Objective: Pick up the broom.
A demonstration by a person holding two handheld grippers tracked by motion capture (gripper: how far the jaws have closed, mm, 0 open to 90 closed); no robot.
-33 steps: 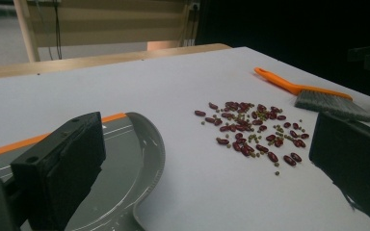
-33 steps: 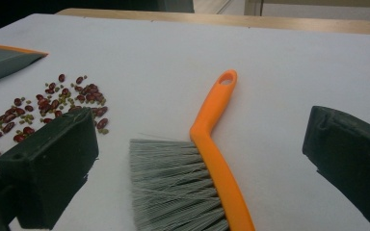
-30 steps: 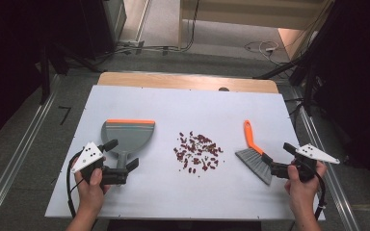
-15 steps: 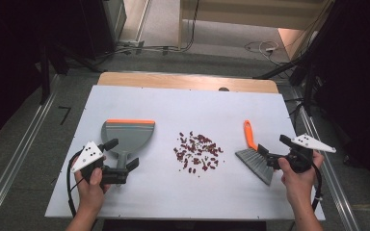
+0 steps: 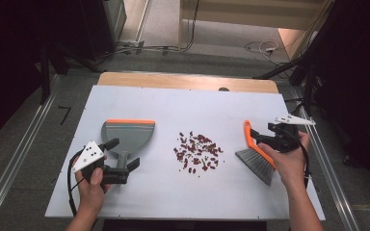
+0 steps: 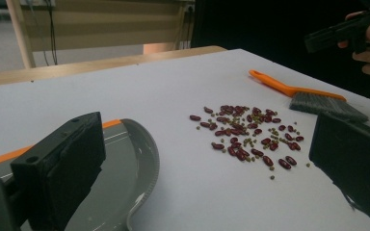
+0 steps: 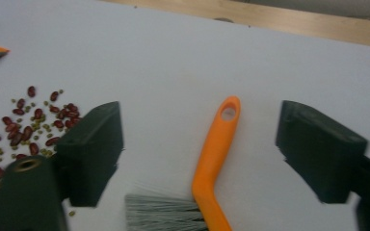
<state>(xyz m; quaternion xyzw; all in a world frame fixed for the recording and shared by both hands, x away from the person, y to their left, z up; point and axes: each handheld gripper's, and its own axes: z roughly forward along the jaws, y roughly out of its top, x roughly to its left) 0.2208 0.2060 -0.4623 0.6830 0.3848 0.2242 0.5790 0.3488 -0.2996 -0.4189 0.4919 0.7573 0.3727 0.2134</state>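
Near the table's right edge, the right gripper (image 7: 200,144), jaws closing but apart, straddles the brush (image 7: 217,149) handle; next, clamp it.

Two handheld grippers, both black-bodied. Left gripper (image 5: 121,159) carried a white three-cornered plate with small dark dots on top; a black cable looped from its rear. Right gripper (image 5: 257,136) had a similar pale plate and a black cable trailing by the wrist. Jaws were chunky black rectangular blocks with matte pads, a brass-coloured screw hole on one arm. Forearms bare, no sleeves visible.
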